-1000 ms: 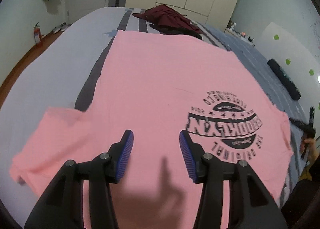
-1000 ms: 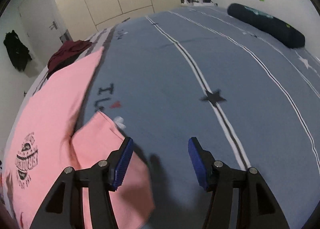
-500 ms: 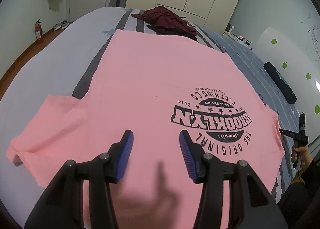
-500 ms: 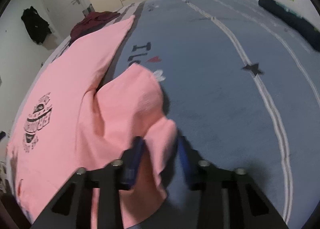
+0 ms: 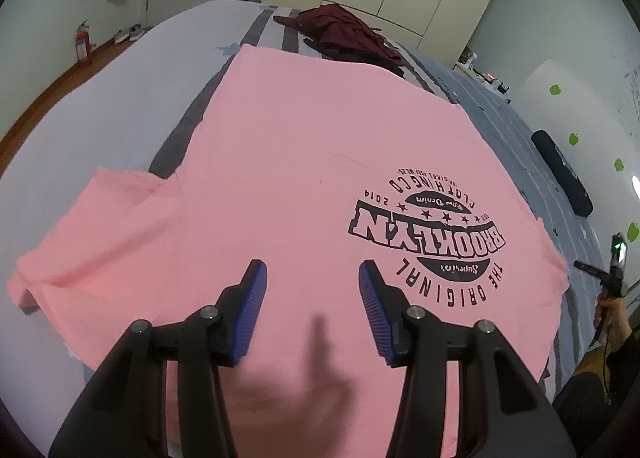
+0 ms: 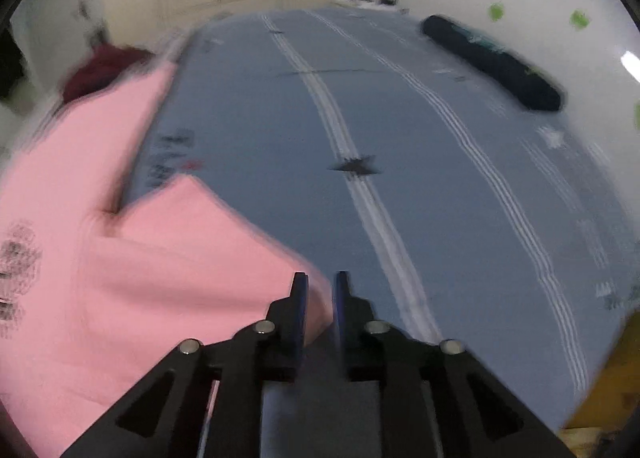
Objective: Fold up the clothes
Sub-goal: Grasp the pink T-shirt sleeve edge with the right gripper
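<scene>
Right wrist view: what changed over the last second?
The right gripper went from open beside the pink T-shirt's sleeve to shut on its edge, lifting it. The left gripper stayed open above the shirt body; the maroon garment hasn't moved.

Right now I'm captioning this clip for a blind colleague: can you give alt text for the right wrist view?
The right tongs are closed on the sleeve edge of a pink T-shirt on a blue-grey striped bedspread. The frame is motion-blurred; a dark bolster lies by the far wall.
</scene>
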